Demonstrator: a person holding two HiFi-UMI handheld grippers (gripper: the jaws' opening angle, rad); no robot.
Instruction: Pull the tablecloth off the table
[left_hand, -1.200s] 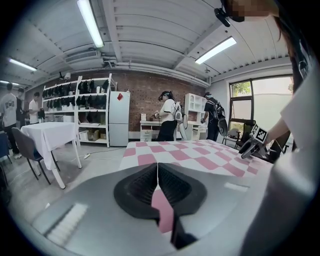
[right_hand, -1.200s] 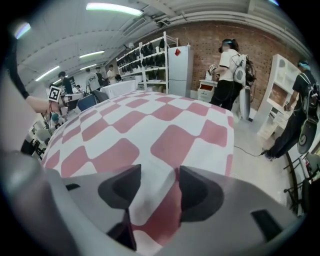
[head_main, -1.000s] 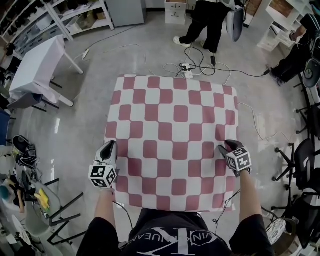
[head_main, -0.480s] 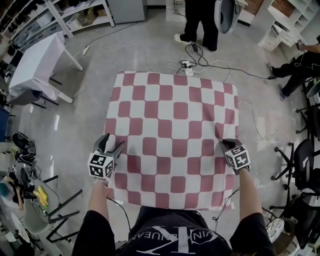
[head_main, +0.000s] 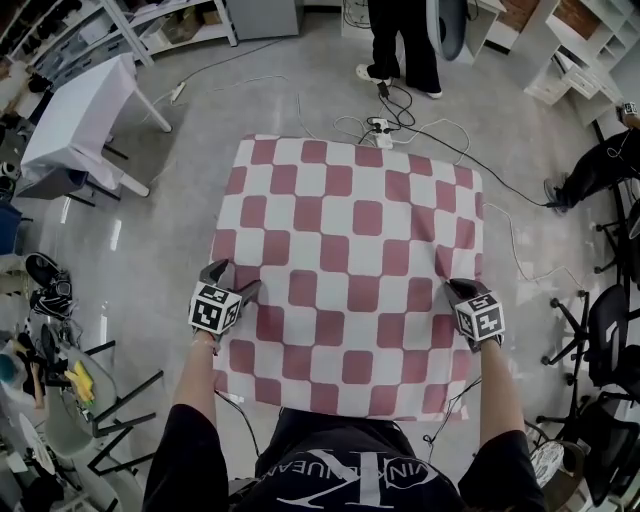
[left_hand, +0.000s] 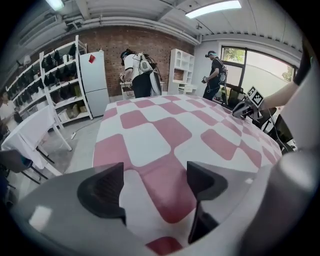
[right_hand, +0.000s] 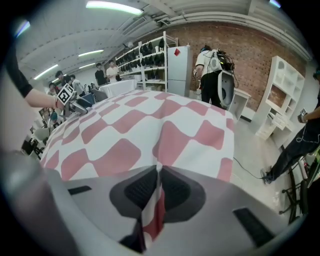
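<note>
Tablecloth (head_main: 350, 270): checked, soft, probably light. It drapes the whole worktop and should slide, bunching if pulled unevenly. Best hold: near side edges.
Right tongs (head_main: 462, 292) closing, pinching a cloth fold.
Left tongs (head_main: 232, 280) opening, cloth between but ungripped.
Floor cables (head_main: 400, 130) and a standing person (head_main: 400, 40) lie beyond the far edge.

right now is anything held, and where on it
The right gripper, jaws closing, pinches the cloth by a right-edge fold; left gripper, jaws opening over it, holds nothing.
</note>
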